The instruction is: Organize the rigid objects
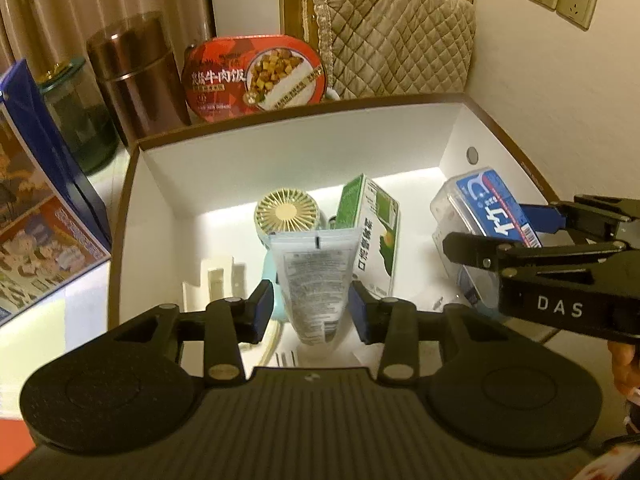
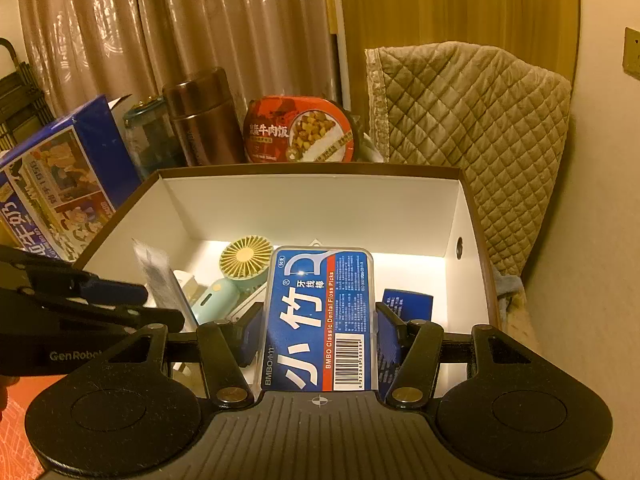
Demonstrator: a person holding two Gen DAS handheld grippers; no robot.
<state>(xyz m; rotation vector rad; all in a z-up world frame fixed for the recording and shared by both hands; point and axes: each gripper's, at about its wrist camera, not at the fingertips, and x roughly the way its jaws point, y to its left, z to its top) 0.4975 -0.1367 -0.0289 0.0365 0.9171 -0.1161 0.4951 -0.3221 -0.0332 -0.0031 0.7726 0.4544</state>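
Blue card (image 2: 407, 304), right wrist view only.

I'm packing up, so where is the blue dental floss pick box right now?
The blue dental floss pick box is clamped in the right gripper, held over the white cardboard box, right of the handheld fan.

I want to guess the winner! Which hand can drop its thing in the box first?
Probably left: its tube hangs low between the jaws among items inside the box. The right's floss pick case looks higher, nearer the rim.
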